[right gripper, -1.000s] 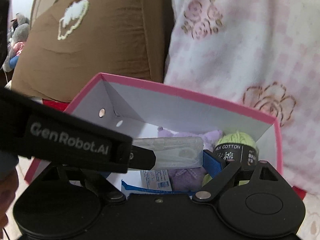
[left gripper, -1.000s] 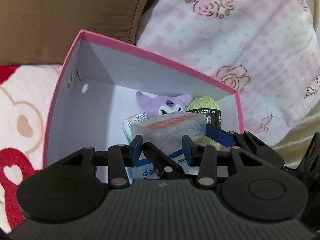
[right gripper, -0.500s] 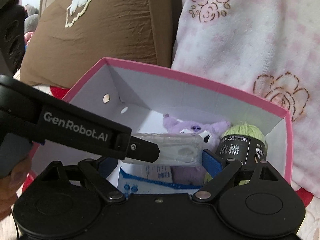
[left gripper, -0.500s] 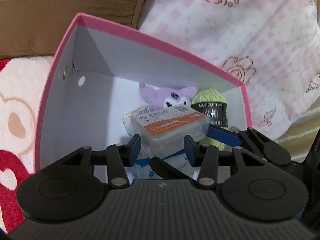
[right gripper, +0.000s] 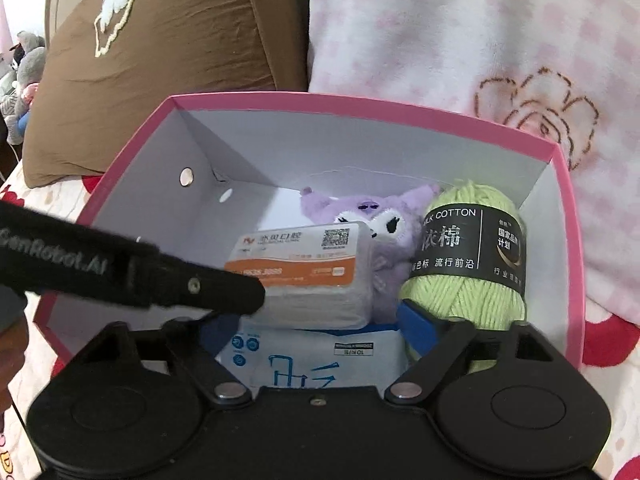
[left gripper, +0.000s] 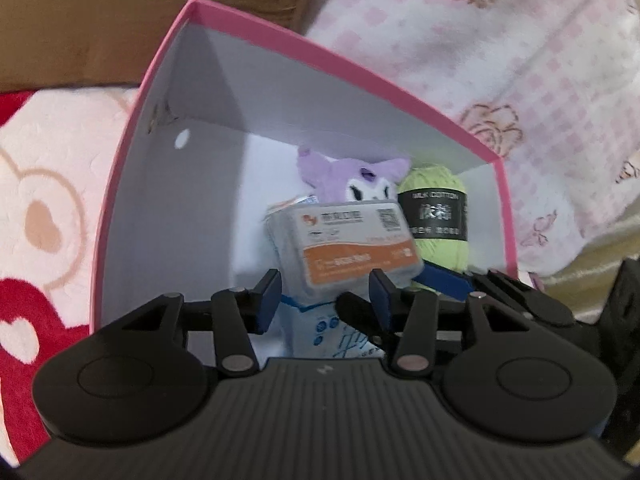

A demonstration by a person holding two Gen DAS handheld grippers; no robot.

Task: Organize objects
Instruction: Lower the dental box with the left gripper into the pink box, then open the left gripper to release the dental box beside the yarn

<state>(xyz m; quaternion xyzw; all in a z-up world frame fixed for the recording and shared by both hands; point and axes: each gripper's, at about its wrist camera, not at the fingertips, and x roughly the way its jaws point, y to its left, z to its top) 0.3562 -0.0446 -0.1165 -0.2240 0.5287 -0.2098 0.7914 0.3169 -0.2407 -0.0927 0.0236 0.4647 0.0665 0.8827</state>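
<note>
A pink box (left gripper: 280, 36) with white inner walls lies open on the bed; it also shows in the right wrist view (right gripper: 360, 106). Inside are a purple plush toy (left gripper: 360, 178), a green yarn ball (left gripper: 438, 216) and a white-blue packet (left gripper: 320, 324). A clear plastic case with an orange label (left gripper: 348, 240) rests tilted on the packet, against the plush. My left gripper (left gripper: 324, 300) is open just behind the case, jaws apart and off it. My right gripper (right gripper: 316, 328) is open over the box's near side, its right finger by the yarn (right gripper: 468, 256).
A brown pillow (right gripper: 160, 48) and a pink floral blanket (right gripper: 480, 40) rise behind the box. A red and cream plush blanket (left gripper: 44, 208) lies left of it. The left gripper's black body (right gripper: 132, 272) crosses the right wrist view.
The left gripper's jaws have opened and let go of the clear case, which now lies tilted in the box, label up. Both views have moved closer over the box.
</note>
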